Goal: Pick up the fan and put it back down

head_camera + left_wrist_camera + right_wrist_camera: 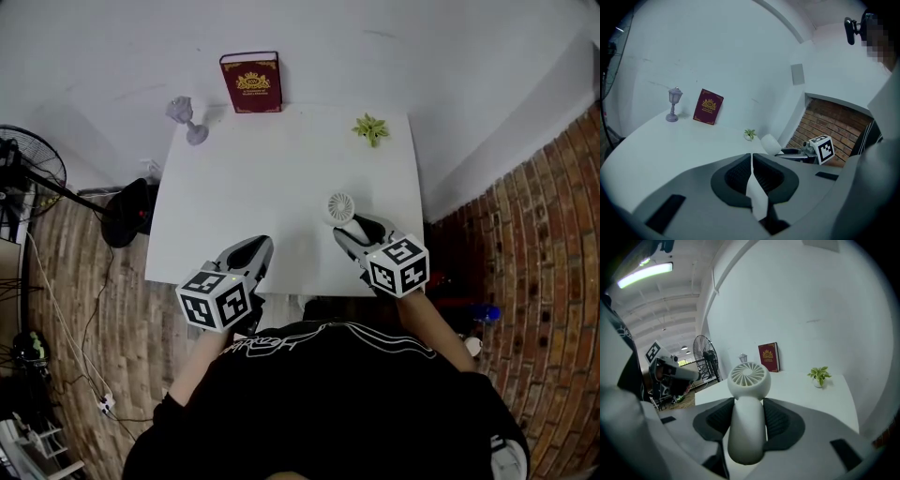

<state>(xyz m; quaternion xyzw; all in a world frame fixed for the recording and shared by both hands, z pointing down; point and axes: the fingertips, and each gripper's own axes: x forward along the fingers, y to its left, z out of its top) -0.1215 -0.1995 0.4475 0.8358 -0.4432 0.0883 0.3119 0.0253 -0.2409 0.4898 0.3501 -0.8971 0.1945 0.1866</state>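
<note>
Small white plastic handheld fan (pixel 747 394) is in the right gripper (pixel 354 228), w/ jaws clamped narrow on its handle. Long axis runs along the jaws, round grille head at far end. Fan looks clear of the white table (pixel 281 159), over its near-right part, so set-down is prob. straight below. Left gripper (pixel 751 161): closed, empty, near-left.

head cam top-down, others low, table (pixel 262 178) shared

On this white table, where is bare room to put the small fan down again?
The middle of the table is bare, bordered by the lamp and red book at the back, the plant at the back right, the left gripper and right gripper in front. Only the back edge is crowded.
</note>
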